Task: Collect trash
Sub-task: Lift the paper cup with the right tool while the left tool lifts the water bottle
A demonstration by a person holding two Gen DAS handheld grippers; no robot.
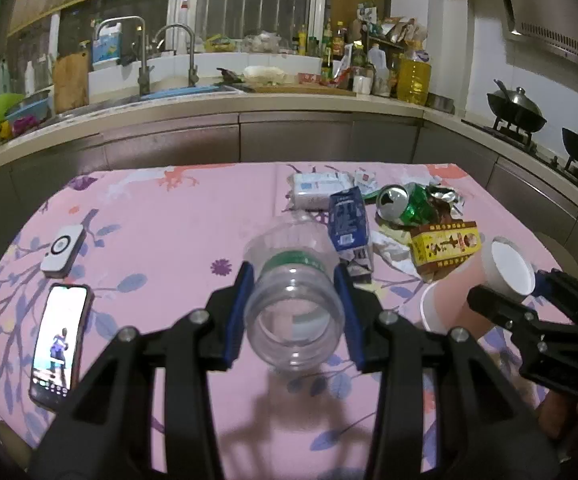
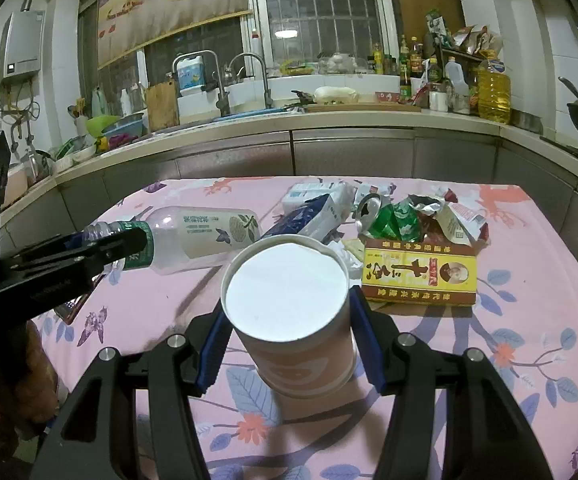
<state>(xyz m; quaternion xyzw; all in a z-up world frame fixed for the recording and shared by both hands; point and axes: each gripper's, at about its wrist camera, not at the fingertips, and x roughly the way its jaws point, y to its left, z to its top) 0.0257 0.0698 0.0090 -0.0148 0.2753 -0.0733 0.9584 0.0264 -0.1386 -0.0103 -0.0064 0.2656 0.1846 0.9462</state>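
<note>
My left gripper (image 1: 293,300) is shut on a clear plastic bottle (image 1: 293,292) with a green label, held lying above the pink tablecloth; it also shows in the right wrist view (image 2: 193,240). My right gripper (image 2: 287,316) is shut on a pink paper cup (image 2: 289,304), seen bottom-first; the cup also shows in the left wrist view (image 1: 505,264). More trash lies behind: a blue carton (image 1: 347,220), a crushed green can (image 1: 405,204), a yellow box (image 2: 419,276), a white tissue pack (image 1: 319,188) and crumpled wrappers (image 2: 457,216).
A phone (image 1: 59,340) with a lit screen and a white device (image 1: 63,248) lie on the table's left. A second paper cup (image 1: 445,304) lies near the right gripper. Kitchen counter (image 1: 249,104), sink and stove with woks (image 1: 517,108) stand behind the table.
</note>
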